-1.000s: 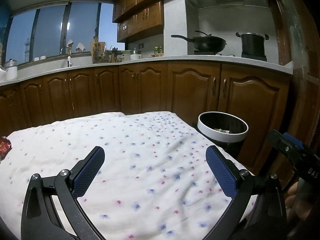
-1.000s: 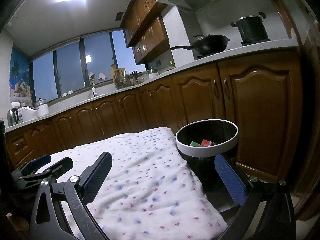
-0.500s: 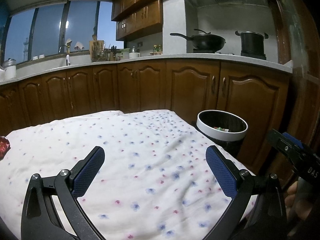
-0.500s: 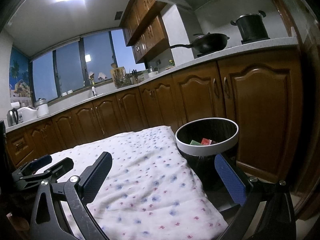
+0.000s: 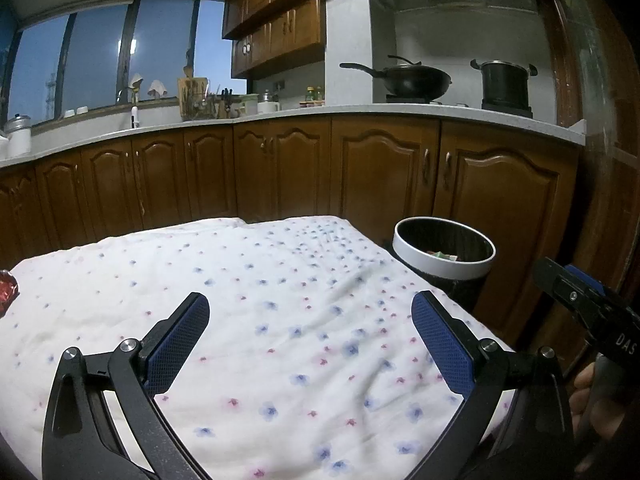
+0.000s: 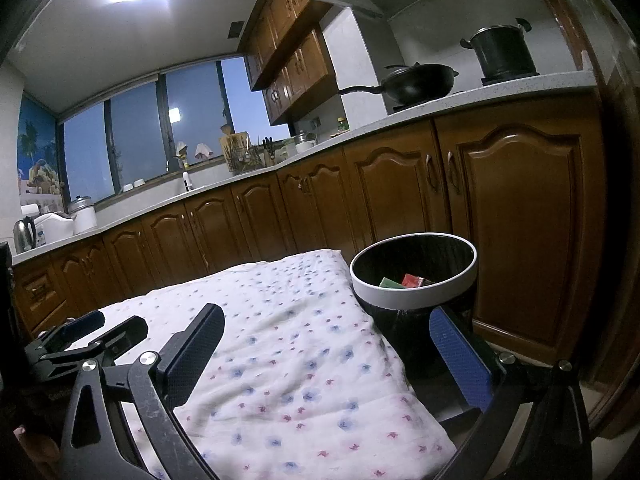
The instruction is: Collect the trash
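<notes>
A black trash bin with a white rim (image 5: 443,258) (image 6: 414,298) stands on the floor at the right end of the table, with green and red scraps (image 6: 402,281) inside. A red crinkled wrapper (image 5: 7,291) lies at the table's far left edge. My left gripper (image 5: 310,320) hangs open over the flowered cloth (image 5: 248,312), holding nothing. My right gripper (image 6: 326,328) is open and empty too, above the cloth's right end just short of the bin. Each gripper shows in the other's view: the right gripper (image 5: 584,308), the left gripper (image 6: 86,338).
Brown kitchen cabinets (image 5: 280,168) run behind the table under a pale counter (image 5: 440,111) with a wok (image 5: 404,80) and a pot (image 5: 505,84). A hand (image 5: 588,404) holds the right gripper's handle at lower right. A dark door frame (image 6: 616,200) stands beyond the bin.
Both views have shifted only slightly; the left gripper tilted a little upward. Neither gripper's fingers have moved.
</notes>
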Demonstrator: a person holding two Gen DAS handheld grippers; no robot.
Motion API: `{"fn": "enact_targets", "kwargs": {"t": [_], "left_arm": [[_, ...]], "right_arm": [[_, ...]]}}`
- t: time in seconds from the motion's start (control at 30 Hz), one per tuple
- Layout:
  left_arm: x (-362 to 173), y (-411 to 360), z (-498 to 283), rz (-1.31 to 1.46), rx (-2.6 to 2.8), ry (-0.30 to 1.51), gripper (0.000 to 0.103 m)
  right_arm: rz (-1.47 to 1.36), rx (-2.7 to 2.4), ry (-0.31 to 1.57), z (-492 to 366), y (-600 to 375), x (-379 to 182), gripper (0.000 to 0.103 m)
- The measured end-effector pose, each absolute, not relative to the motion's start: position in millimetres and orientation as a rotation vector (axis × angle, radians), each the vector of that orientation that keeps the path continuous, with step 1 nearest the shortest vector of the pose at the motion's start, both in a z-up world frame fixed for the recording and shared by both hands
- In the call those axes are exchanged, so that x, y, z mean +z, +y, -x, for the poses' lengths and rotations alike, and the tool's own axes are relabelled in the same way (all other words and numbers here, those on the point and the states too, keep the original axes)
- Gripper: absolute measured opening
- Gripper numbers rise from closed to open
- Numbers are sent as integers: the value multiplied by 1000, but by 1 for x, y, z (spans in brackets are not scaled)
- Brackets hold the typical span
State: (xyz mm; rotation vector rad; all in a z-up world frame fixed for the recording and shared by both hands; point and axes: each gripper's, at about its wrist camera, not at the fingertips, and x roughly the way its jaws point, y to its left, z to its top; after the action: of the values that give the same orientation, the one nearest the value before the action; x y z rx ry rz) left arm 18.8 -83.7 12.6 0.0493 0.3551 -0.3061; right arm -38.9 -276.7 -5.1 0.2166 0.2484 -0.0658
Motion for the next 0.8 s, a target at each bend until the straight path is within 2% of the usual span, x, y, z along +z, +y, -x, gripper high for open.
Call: {"fn": "enact_targets", "kwargs": {"t": [0.8], "left_arm": [[9,-82,-25,-44,-310,384,103]], "right_arm": [[-232,-69,274,34,-276,-15,103]]}}
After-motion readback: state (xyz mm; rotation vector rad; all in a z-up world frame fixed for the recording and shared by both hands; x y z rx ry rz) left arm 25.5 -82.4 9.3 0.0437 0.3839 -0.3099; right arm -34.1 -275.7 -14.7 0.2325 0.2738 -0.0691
